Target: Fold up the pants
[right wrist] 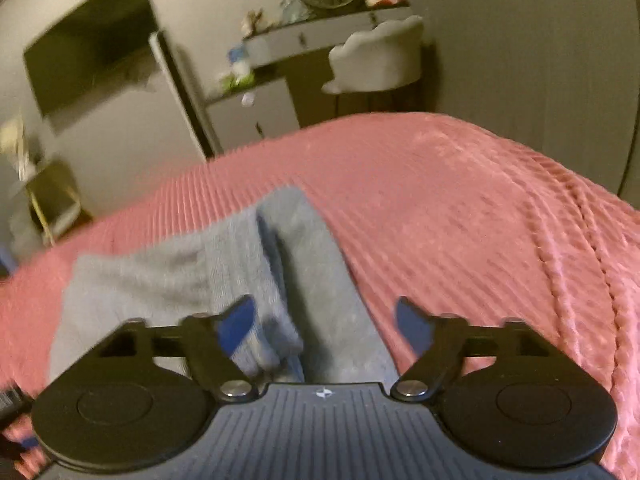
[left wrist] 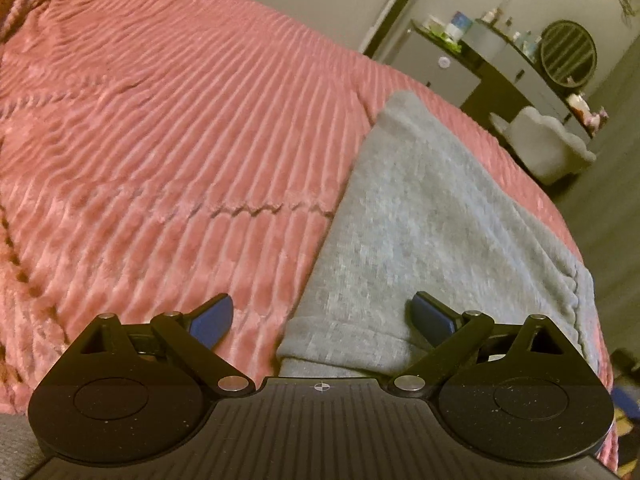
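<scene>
Left wrist view: grey pants [left wrist: 432,232] lie flat on the pink blanket [left wrist: 160,140], hem nearest the left gripper [left wrist: 322,316], spread wide and empty.

Right wrist view: the pants [right wrist: 224,264] look bunched with a lengthwise crease; the right gripper [right wrist: 325,320] is wide apart, holding nothing.

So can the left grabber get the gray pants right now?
Probably yes. The left gripper is open just above the gray pants, with their near edge between its fingers and nothing covering them on the pink blanket.
</scene>
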`<state>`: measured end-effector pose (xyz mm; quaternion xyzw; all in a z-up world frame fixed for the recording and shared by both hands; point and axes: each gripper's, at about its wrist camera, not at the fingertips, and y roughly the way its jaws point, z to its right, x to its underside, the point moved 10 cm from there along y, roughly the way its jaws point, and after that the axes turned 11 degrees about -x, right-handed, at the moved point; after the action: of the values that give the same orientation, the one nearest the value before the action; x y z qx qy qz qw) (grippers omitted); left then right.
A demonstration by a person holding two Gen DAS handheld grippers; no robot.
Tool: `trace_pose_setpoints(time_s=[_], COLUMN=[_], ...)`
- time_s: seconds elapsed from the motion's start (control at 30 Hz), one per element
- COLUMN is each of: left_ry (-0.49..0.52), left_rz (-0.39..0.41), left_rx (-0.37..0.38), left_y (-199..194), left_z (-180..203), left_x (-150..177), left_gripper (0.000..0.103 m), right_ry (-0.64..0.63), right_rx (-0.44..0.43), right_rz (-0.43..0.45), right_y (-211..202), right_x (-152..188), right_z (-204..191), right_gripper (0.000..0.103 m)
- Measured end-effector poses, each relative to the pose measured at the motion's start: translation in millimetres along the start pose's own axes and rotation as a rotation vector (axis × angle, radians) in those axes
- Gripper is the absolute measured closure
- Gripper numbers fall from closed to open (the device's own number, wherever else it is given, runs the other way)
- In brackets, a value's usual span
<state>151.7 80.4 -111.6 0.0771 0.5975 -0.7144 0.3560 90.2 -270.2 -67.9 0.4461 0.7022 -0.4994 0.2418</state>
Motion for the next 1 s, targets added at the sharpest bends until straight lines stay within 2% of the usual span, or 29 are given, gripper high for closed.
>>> trace_pose_setpoints(time_s=[0.07, 0.2, 0.3, 0.33, 0.4, 0.43, 0.5, 0.6, 0.63, 0.8, 0.83, 1.0], left_ry=[0.031, 0.060, 0.053, 0.051, 0.057, 0.057, 0.022, -0.024, -0.021, 0.095, 0.134, 0.283], left_rz=[0.003, 0.014, 0.004, 0.001, -0.015, -0.029, -0.052, -0.079, -0.088, -0.131, -0.145, -0.237], left_rx=[-0.023, -0.047, -0.046, -0.047, -0.041, -0.033, -0.028, -0.036, -0.013, 0.272, 0.305, 0.360], left_y=[2, 3, 2, 3, 4, 4, 4, 6, 7, 6, 9, 33], left_z=[4, 8, 6, 6, 5, 3, -7, -23, -25, 3, 10, 36], left_x=[1, 2, 3, 3, 2, 0, -4, -17, -22, -36, -36, -26], left_gripper=[0.004, 0.004, 0.003, 0.003, 0.003, 0.003, 0.003, 0.004, 0.004, 0.004, 0.004, 0.004], right_ry=[-0.043, -0.251, -0.376, -0.437, -0.557, -0.564, -0.423, -0.279, -0.252, -0.169, -0.153, -0.160], right_rx=[-0.031, -0.104, -0.151, -0.120, 0.045, 0.098, 0.034, -0.014, -0.036, -0.170, -0.191, -0.293], right_rz=[0.014, 0.036, -0.005, -0.041, -0.154, -0.201, -0.172, -0.165, -0.172, -0.245, -0.255, -0.291], right_y=[-1, 10, 32, 44, 76, 87, 78, 67, 65, 75, 77, 96], right_x=[-8, -23, -15, -8, 17, 27, 28, 14, 13, 13, 12, 7], right_z=[-11, -58, -87, -88, -70, -57, -41, -24, -18, -2, -1, 5], right_gripper=[0.019, 0.013, 0.013, 0.011, 0.010, 0.006, 0.001, 0.000, 0.000, 0.000, 0.000, 0.000])
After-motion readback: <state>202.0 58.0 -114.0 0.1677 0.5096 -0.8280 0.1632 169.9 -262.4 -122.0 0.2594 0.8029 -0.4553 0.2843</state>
